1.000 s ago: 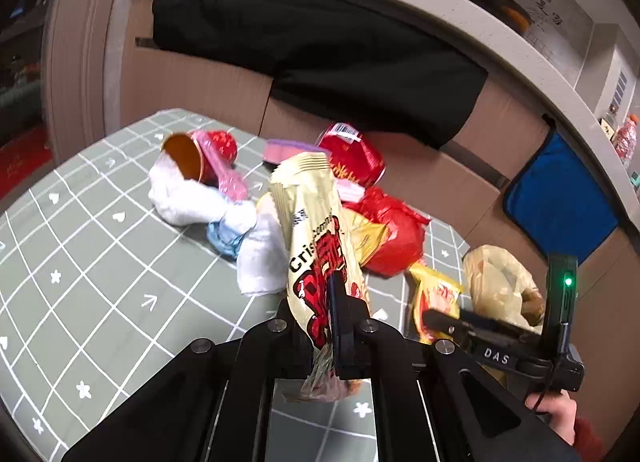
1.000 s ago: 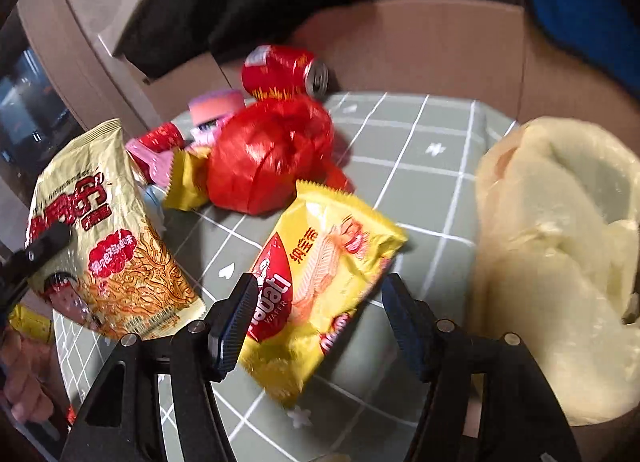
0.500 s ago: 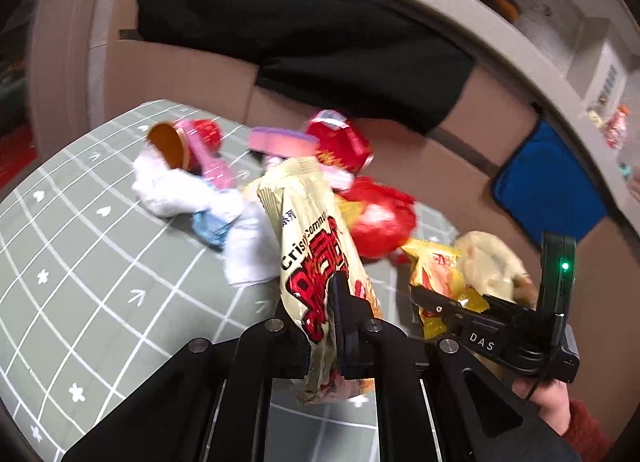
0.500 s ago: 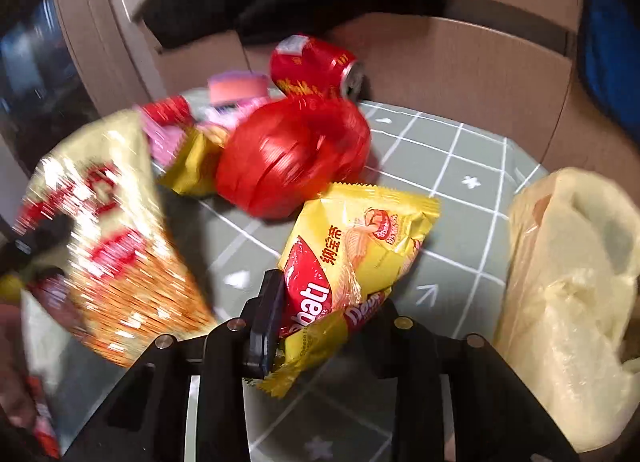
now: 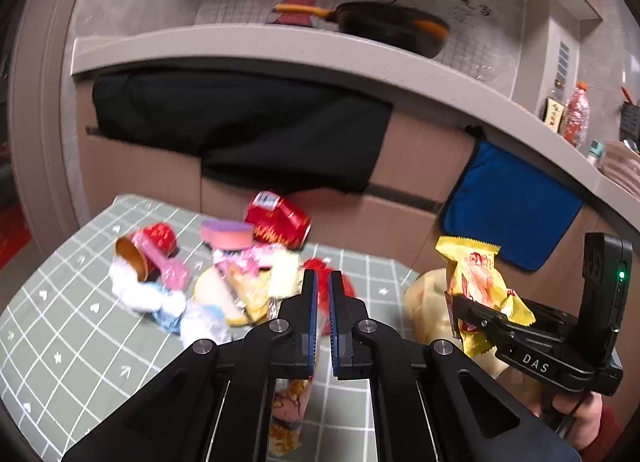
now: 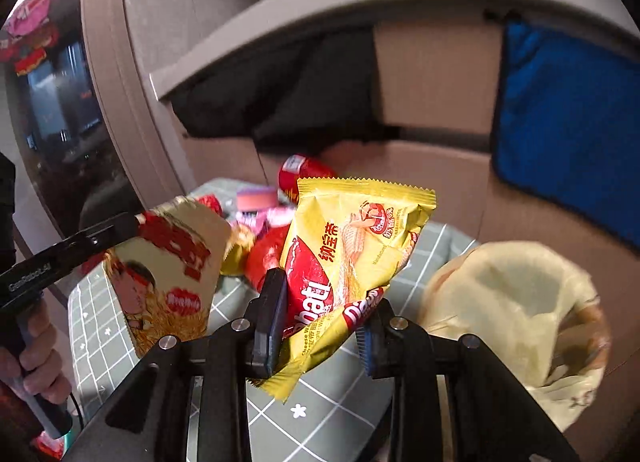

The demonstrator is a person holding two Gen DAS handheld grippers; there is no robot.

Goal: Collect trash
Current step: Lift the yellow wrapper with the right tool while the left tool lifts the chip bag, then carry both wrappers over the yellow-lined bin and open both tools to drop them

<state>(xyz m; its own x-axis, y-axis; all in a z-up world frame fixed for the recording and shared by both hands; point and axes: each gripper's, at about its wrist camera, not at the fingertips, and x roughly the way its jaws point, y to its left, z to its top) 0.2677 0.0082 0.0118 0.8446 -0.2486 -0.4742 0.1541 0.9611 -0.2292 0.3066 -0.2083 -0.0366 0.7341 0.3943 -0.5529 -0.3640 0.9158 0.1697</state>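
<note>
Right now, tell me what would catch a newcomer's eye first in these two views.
The yellow wafer packet stands out, pinched in the right gripper and lifted off the green grid tablecloth, left of the open yellowish trash bag. Beside it, the left gripper holds up a cream and red noodle-snack packet. Behind them, a heap of wrappers and a red can crowds the far edge.

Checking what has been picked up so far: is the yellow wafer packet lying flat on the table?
No, the yellow wafer packet is pinched in the right claw and held up above the checked tablecloth.
</note>
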